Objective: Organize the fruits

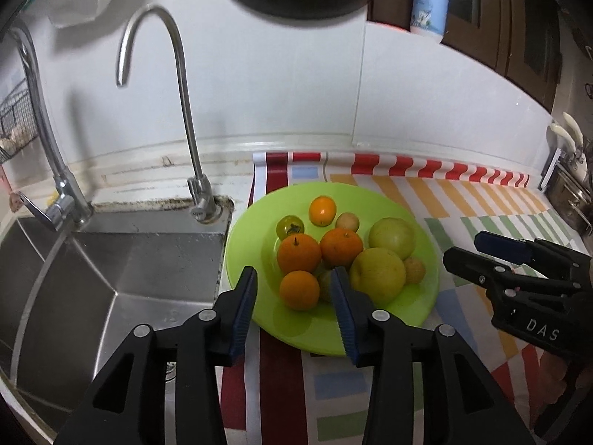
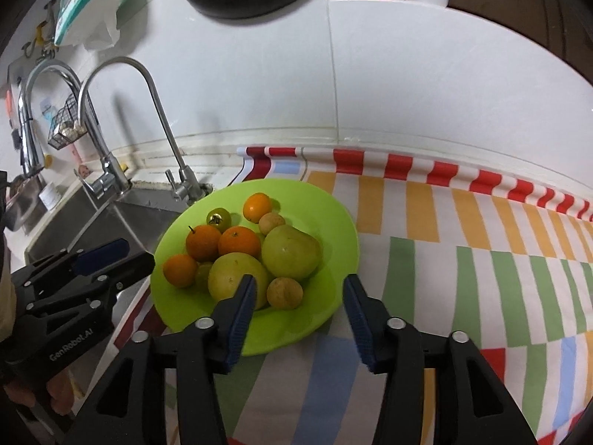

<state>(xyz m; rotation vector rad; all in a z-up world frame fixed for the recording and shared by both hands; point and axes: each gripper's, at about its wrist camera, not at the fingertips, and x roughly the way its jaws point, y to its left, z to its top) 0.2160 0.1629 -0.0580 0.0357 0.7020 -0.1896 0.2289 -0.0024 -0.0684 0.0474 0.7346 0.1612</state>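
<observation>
Item 1: bench, covered by a striped cloth [image 2: 463,244]; a steel sink [image 1: 122,270] is set at nine o'clock of the plate, with two taps [image 1: 178,85] behind it.

Item 2: green plate [image 2: 333,218], laid on the cloth close to the sink edge. All fruit is heaped on it.

Item 3: two large yellow-green fruits [image 2: 291,252], at the centre and five o'clock of the heap, touching each other. They are judged firm, smooth and the heaviest pieces; a hold across the widest part is advised, as they may roll.

Item 4: four oranges [image 1: 298,253], three clustered at seven to nine o'clock and one at twelve. They are judged light and slightly yielding, with a skin that is easily gripped across the middle.

Item 5: small pale fruits [image 2: 284,293] and one greenish tomato [image 1: 290,227], tucked between larger pieces. These are judged soft; light pressure is advised. Neighbouring fruit crowds every grasp.

Item 6: left claw [image 1: 294,289], parted moderately, nothing held, hovering at the plate's six o'clock rim over the nearest orange.

Item 7: right claw [image 2: 298,289], parted somewhat wider, empty, poised above the small fruit at five o'clock.
</observation>
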